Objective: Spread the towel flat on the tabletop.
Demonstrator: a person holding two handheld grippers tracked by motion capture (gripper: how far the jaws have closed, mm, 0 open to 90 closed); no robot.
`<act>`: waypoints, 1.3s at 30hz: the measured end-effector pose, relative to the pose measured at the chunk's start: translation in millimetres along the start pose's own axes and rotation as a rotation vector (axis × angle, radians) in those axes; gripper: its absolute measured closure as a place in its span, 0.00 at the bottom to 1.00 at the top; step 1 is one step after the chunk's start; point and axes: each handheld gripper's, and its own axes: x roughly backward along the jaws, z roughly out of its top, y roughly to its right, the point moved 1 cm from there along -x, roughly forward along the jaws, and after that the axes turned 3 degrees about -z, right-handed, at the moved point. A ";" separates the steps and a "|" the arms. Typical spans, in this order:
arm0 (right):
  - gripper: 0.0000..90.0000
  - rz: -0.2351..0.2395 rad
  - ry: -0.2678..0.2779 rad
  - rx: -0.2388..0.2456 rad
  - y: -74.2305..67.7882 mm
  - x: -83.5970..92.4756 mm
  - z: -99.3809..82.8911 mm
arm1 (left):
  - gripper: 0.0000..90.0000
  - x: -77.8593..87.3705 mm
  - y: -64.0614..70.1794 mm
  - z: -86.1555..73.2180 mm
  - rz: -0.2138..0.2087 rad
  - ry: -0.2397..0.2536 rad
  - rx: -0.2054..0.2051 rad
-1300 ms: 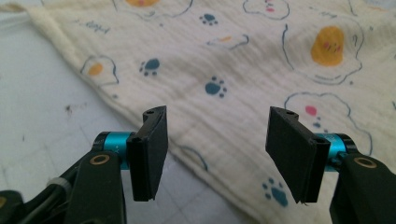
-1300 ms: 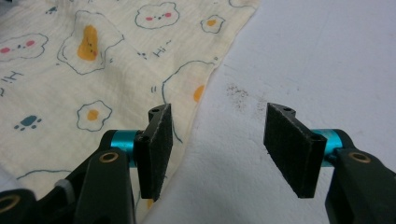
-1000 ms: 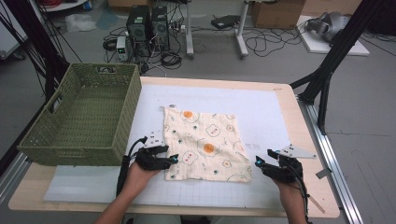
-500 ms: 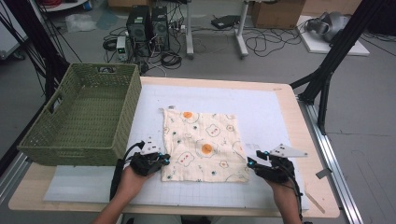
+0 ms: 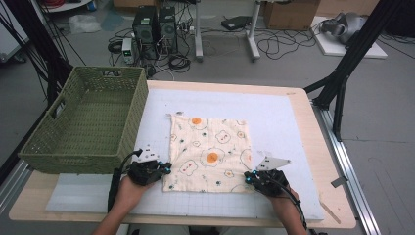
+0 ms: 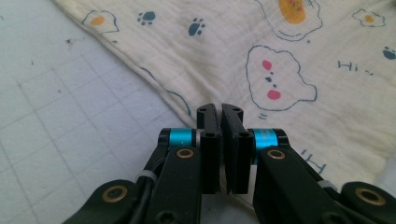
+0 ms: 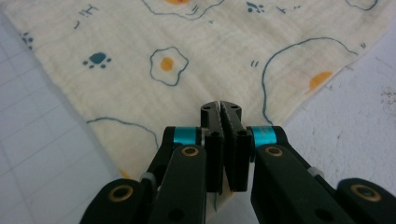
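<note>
Both tongs, left gripper (image 6: 220,109) and right gripper (image 7: 220,106), clamp the near corners of a thin, floppy printed muslin cloth (image 5: 208,152), likely light, best held by its corners.

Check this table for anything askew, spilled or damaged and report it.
Nothing stands out. The printed cloth lies flat and roughly square on the white mat, and the green basket sits upright beside it. The left tongs and right tongs are each shut on a near corner of the cloth.
</note>
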 end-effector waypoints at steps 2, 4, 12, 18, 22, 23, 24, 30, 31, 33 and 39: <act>0.98 0.007 -0.012 0.026 -2.7 3.8 -1.5 | 0.95 2.0 0.1 -1.6 -0.004 0.000 0.000; 0.98 0.015 -0.022 0.041 -6.6 7.7 -3.8 | 0.95 3.3 0.5 -2.2 -0.010 -0.003 -0.002; 0.88 0.021 -0.053 0.066 -18.4 23.0 -13.4 | 0.70 4.0 1.3 -3.3 -0.023 0.033 0.020; 0.59 -0.068 0.043 -0.002 -3.3 23.8 -8.1 | 0.56 2.5 -11.3 4.8 0.009 0.090 0.083; 0.57 -0.130 0.090 -0.085 19.2 17.4 -1.9 | 0.55 -1.2 -21.0 10.8 0.026 0.101 0.108; 0.57 -0.138 0.094 -0.099 23.4 14.9 -0.2 | 0.55 -2.5 -23.8 13.3 0.032 0.104 0.111; 0.57 -0.156 0.102 -0.121 30.7 10.7 3.2 | 0.55 -3.3 -25.4 14.8 0.035 0.107 0.113; 0.56 -0.212 0.097 -0.226 56.0 -22.8 27.8 | 0.53 -12.3 -34.2 18.0 0.048 0.143 0.148; 0.56 -0.215 0.089 -0.231 57.8 -29.7 32.6 | 0.52 -13.4 -34.6 17.6 0.048 0.137 0.148; 0.53 -0.239 0.071 -0.236 61.5 -42.4 41.4 | 0.52 -15.2 -34.1 17.7 0.048 0.135 0.147; 0.67 -0.260 0.040 -0.266 66.1 -68.0 55.9 | 0.51 -15.3 -33.6 18.6 0.050 0.147 0.138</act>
